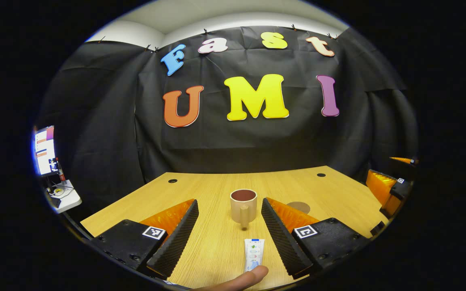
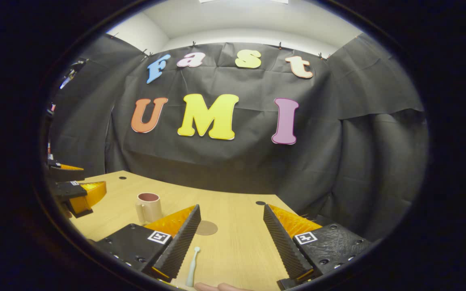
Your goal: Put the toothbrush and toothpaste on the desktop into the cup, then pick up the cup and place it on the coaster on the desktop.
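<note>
A beige cup (image 1: 243, 208) with a dark inside stands upright on the wooden desk, its handle facing me. A white toothpaste tube (image 1: 254, 253) lies flat between the open fingers of my left gripper (image 1: 229, 236), nearer than the cup. A round brown coaster (image 1: 299, 207) lies right of the cup. In the right gripper view, a pale toothbrush (image 2: 191, 267) lies by the left finger of my open right gripper (image 2: 231, 240), with the coaster (image 2: 206, 228) and cup (image 2: 149, 207) farther off to the left. Neither gripper holds anything.
The desk (image 1: 217, 190) has small cable holes near its far edge and ends at the black cloth wall. A person's fingertip (image 1: 246, 279) shows at the bottom near the tube. The other gripper (image 1: 390, 190) sits at the right; a side table (image 1: 61, 194) stands left.
</note>
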Demonstrator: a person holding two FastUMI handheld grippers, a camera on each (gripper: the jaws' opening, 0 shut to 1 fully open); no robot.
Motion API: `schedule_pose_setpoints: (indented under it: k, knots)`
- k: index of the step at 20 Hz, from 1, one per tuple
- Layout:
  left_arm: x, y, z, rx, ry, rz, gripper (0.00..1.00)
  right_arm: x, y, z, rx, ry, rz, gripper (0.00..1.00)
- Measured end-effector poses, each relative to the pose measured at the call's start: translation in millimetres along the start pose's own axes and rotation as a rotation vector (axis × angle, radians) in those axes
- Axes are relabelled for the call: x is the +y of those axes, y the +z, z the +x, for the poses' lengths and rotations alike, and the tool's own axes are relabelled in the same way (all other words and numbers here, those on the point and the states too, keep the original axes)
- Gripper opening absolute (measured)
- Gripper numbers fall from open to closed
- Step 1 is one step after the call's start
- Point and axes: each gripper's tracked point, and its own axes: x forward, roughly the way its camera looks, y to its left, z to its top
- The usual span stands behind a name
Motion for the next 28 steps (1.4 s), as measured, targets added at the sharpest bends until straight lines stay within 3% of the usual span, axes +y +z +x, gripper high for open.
schedule_pose_setpoints:
  k: [9,13,16,21,28]
  knots:
    - [-38,-103,3,0.329,-0.089,0.029,1.00,-4,-6,5,0.022,-0.008,0.004,0.95]
    - [-47,-144,-12,0.455,-0.125,-0.019,1.00,-4,-9,6,0.032,-0.010,0.008,0.96]
    - [-45,-164,-16,0.509,-0.152,-0.059,1.00,-3,-10,6,0.034,-0.011,0.000,0.96]
    - [-34,-177,-13,0.544,-0.114,-0.066,0.97,0,-10,5,0.027,-0.016,0.000,0.95]
    - [-60,-189,-19,0.572,-0.191,-0.025,0.84,-3,-9,6,0.021,-0.029,0.008,0.95]
